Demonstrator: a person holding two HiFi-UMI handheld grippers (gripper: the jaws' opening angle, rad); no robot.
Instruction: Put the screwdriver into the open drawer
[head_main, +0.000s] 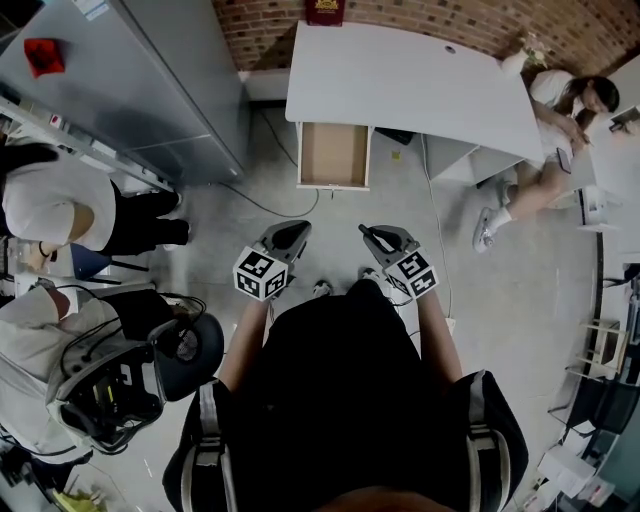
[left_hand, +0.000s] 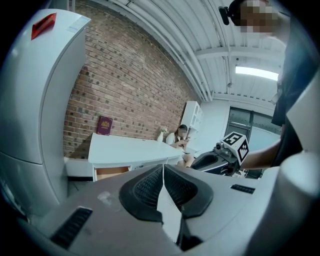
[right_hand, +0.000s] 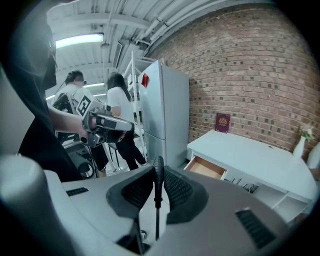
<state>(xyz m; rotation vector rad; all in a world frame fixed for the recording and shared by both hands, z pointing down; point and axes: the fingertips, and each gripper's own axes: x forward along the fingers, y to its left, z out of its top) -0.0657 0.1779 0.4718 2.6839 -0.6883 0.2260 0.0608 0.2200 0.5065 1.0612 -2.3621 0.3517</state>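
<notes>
A screwdriver (right_hand: 158, 184) with a black handle stands upright between the pads of my right gripper (right_hand: 158, 176), which is shut on it; its thin shaft points back toward the camera. In the head view I cannot make it out at my right gripper (head_main: 377, 238). My left gripper (left_hand: 163, 174) is shut with its pads pressed together and nothing between them; in the head view it (head_main: 290, 236) is level with the right one. The open drawer (head_main: 334, 153) shows a bare wooden bottom under the white desk (head_main: 400, 80), well ahead of both grippers. The drawer (right_hand: 206, 168) lies right of centre in the right gripper view.
A grey fridge (head_main: 150, 80) stands left of the desk. A person (head_main: 545, 120) sits at the desk's right end. Two people (head_main: 60, 210) and a black chair (head_main: 190, 350) are close on my left. A dark red book (head_main: 325, 10) leans against the brick wall.
</notes>
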